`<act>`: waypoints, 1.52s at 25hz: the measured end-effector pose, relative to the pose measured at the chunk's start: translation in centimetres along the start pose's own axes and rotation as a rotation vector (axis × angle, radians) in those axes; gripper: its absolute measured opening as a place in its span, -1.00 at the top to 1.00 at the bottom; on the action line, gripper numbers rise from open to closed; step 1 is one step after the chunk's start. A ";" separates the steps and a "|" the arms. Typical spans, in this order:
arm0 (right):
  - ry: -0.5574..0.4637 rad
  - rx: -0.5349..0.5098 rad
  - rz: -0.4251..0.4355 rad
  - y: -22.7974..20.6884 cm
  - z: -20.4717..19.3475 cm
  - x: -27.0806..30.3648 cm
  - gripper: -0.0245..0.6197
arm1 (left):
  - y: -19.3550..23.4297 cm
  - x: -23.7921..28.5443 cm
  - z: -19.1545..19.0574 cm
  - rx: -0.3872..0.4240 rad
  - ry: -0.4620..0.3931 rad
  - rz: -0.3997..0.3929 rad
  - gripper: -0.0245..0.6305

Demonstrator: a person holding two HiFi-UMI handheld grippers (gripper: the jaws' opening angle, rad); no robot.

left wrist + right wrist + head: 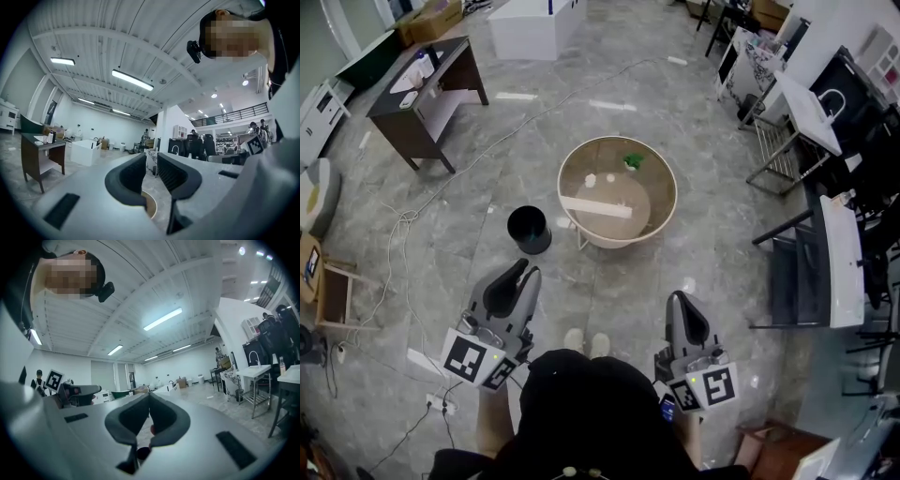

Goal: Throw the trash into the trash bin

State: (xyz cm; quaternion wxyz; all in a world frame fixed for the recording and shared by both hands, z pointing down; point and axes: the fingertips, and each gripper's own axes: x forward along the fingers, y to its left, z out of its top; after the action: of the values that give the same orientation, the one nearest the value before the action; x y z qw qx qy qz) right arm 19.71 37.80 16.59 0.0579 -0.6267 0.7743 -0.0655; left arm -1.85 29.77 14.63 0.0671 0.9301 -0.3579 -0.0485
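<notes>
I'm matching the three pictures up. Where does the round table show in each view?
Head view: the round table stands at the centre of the picture.
Left gripper view: only a curved slice of its rim, low between the jaws.
Right gripper view: not made out.
Shared landmark: the white box at the room's far end.

Tiny white bits (591,178) on round table (673,197), indistinct.

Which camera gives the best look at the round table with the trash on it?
The head view: the round table shows whole from above, scraps included. The left gripper view catches only a sliver of rim between its jaws; the right gripper view shows none that I can make out.
</notes>
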 end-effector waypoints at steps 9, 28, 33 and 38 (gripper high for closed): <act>0.087 -0.083 0.118 4.2 -3.5 5.0 0.77 | 5.4 -2.5 -0.6 -0.014 0.004 0.088 0.73; 0.358 -0.228 0.255 2.8 -10.9 23.6 0.50 | 19.1 5.1 -2.3 -0.074 0.056 0.213 0.73; 0.429 -0.194 0.245 -0.9 -12.9 30.2 0.42 | 23.4 10.7 -2.1 -0.083 0.058 0.227 0.73; 0.479 -0.164 0.221 -3.5 -13.9 35.0 0.38 | 25.5 14.6 -3.4 -0.093 0.091 0.224 0.73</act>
State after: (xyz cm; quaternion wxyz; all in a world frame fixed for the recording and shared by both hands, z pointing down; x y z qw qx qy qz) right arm 13.46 3.23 30.63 -0.1710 -0.5075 0.8324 -0.1421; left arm -7.40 1.51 21.47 0.1315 0.8813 -0.4535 -0.0152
